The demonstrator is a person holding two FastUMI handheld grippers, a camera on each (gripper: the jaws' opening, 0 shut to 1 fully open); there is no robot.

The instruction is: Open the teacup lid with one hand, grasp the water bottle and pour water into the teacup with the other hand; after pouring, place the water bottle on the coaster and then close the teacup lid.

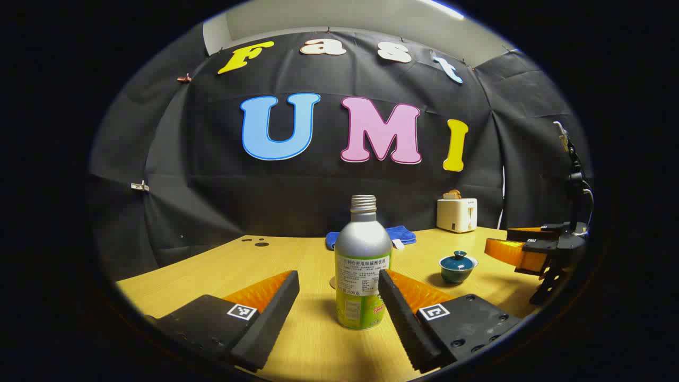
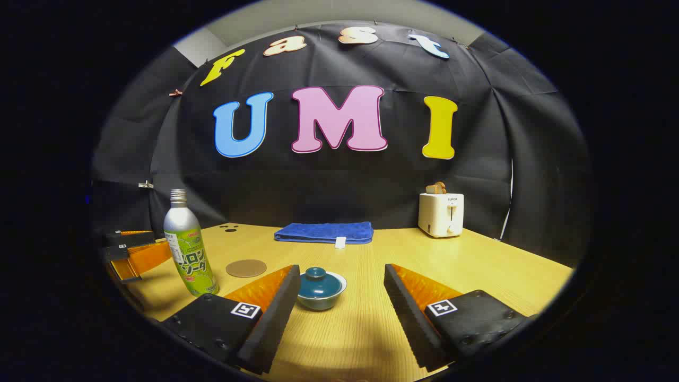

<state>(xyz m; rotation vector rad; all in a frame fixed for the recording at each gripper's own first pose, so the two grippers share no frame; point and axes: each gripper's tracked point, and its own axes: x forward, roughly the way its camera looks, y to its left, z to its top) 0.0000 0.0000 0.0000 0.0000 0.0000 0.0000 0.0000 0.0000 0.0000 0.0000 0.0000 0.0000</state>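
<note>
With both tongs wide, the right tongs (image 2: 339, 297) should be centred over the teacup lid (image 2: 317, 274) knob, while the left tongs (image 1: 339, 297) straddle the water bottle (image 1: 363, 265) squarely.

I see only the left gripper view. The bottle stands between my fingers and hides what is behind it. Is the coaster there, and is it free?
Observer: Yes. In the right gripper view the coaster lies flat on the table beside the water bottle, not touching it, with nothing on it.
Operator: Is the right gripper lined up with the teacup?
Observer: Not centred. The teacup sits between the open fingers of the right gripper, close to the finger on that view's left.
Operator: Is the blue cloth one piece?
Observer: Yes, the blue towel is one folded piece with a small white tag at its front edge.
</note>
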